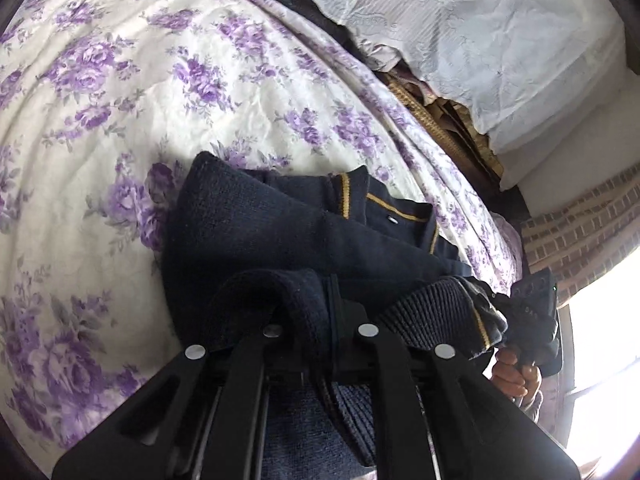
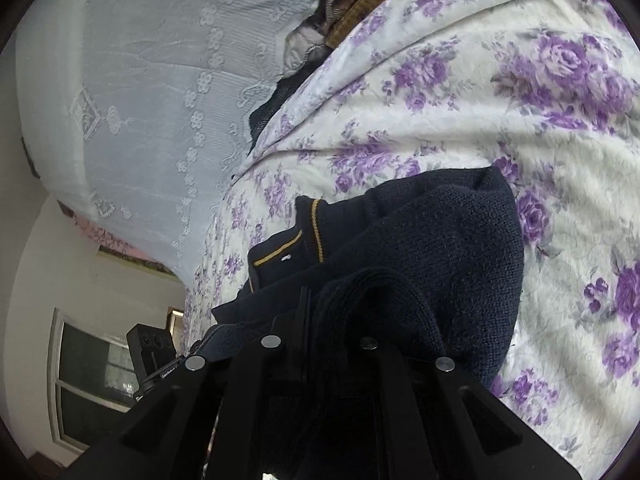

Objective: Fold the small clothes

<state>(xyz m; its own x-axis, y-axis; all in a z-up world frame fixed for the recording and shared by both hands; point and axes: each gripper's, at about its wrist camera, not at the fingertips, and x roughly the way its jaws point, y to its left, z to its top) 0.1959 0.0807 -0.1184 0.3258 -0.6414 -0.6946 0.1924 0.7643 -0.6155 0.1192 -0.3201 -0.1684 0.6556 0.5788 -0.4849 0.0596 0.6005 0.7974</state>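
Observation:
A navy knitted sweater point(image 1: 256, 232) with a thin mustard stripe along its collar lies partly folded on the purple-flowered bedsheet point(image 1: 120, 100). Its near edge is lifted and drapes over my left gripper point(image 1: 332, 296), which is shut on the knit, the fingertips buried in cloth. In the right wrist view the same sweater point(image 2: 460, 248) hangs over my right gripper point(image 2: 306, 308), also shut on a fold of its edge. The right gripper point(image 1: 536, 300) and the hand holding it point(image 1: 516, 376) show at the left view's right side. The left gripper's body point(image 2: 152, 344) appears low on the left in the right wrist view.
A white lace cover point(image 2: 140, 100) lies over a heap at the head of the bed, with brown and mustard cloth point(image 1: 440, 120) tucked beneath it. A brick-patterned wall point(image 1: 580, 224) and a bright window point(image 1: 608, 340) stand beside the bed. The flowered sheet point(image 2: 520, 100) stretches beyond the sweater.

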